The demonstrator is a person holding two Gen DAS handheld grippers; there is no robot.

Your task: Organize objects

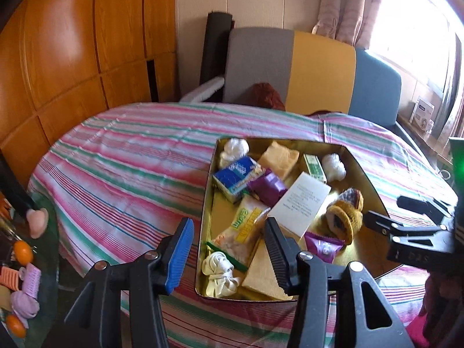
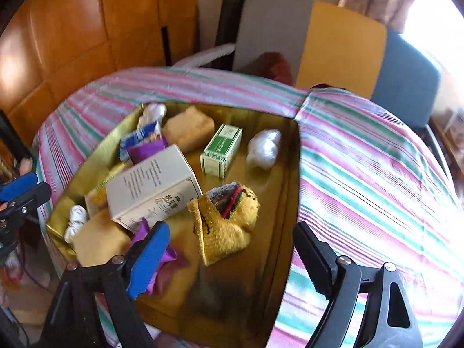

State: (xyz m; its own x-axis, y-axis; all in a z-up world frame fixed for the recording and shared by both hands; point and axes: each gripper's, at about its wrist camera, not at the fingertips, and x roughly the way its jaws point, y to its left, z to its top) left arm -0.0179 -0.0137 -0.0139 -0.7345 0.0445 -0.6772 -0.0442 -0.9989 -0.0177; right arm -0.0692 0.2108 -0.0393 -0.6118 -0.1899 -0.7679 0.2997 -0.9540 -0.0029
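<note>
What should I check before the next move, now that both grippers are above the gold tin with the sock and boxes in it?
1. Left gripper empty, open: ok.
2. Right gripper empty, open wide: ok.
3. Yellow sock lies inside the gold tin, clear of both pads: ok.
4. White box lies flat: not ok, it leans on other items.
5. Green box stands free: ok.
6. More items waiting on the side table: not ok, several remain outside.
</note>
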